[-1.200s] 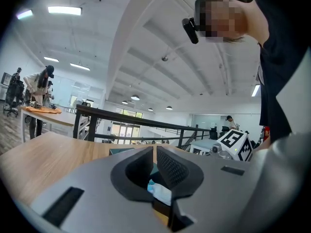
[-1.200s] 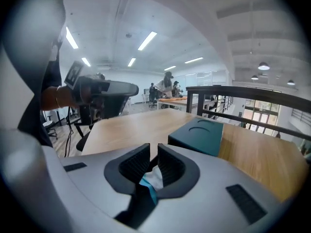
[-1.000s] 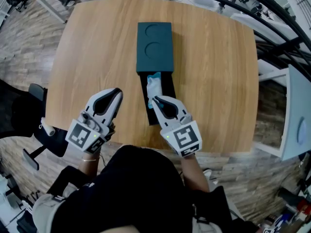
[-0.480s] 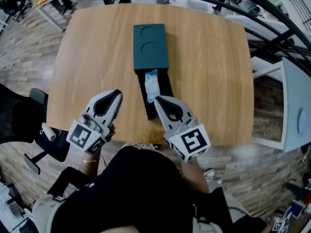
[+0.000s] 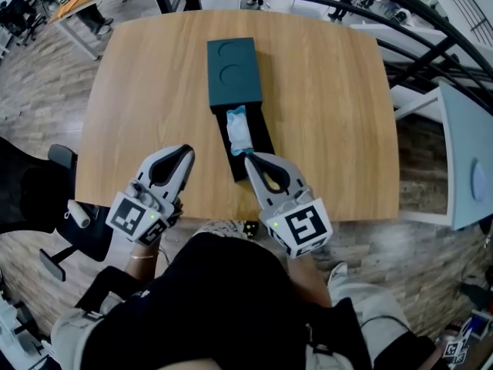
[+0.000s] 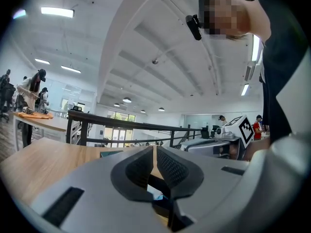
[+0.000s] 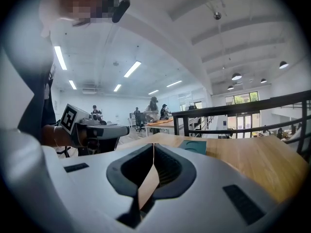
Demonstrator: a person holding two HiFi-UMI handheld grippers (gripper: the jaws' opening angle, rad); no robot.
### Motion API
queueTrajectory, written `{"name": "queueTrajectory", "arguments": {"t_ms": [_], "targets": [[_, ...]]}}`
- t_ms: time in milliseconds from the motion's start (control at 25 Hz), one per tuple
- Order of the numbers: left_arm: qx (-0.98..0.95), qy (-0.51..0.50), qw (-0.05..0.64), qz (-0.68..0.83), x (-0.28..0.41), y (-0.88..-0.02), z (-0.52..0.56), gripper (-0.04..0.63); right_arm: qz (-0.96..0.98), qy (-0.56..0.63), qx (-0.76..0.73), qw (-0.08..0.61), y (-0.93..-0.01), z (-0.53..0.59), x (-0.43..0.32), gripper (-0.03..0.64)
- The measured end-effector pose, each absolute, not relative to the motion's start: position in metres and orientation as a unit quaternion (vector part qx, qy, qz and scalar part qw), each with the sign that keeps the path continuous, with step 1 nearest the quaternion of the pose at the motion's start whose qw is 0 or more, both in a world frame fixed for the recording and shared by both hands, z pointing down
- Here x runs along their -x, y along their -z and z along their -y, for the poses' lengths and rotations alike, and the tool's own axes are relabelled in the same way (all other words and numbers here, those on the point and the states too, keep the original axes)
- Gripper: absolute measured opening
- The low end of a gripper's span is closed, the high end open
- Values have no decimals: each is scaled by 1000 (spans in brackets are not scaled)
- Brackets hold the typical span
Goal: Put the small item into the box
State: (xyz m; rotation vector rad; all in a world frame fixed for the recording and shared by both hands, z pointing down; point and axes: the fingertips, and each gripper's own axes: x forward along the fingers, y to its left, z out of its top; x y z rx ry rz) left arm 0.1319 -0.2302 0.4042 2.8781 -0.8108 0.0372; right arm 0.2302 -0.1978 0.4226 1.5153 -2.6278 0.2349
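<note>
A dark teal box (image 5: 233,72) lies on the round wooden table (image 5: 331,114), with its black inner tray (image 5: 262,141) slid out toward me. A small white and blue packet (image 5: 239,132) lies in that tray. My right gripper (image 5: 250,159) is shut and holds nothing, its tips just short of the packet's near end. My left gripper (image 5: 187,152) is shut and empty too, left of the tray over bare wood. In the right gripper view the pads (image 7: 153,144) meet, with the teal box (image 7: 194,146) beyond. In the left gripper view the jaws are pressed together as well (image 6: 153,147).
The table's near edge (image 5: 216,216) runs just under both grippers. A black railing (image 5: 400,21) curves behind the table at the far right. An office chair (image 5: 69,214) stands at the left, below the table edge. Other people stand far off in the room.
My right gripper has drawn back a little toward me, and the packet now lies apart from it in the tray. The left gripper has stayed where it was.
</note>
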Motion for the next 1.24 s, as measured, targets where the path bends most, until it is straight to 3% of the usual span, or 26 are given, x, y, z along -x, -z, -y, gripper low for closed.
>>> {"name": "queueTrajectory", "arguments": {"t_ms": [1240], "targets": [[-963,-21,65,260,-136,-393,193,32,852,-50,-519,44,-404,162,-242,20]]}}
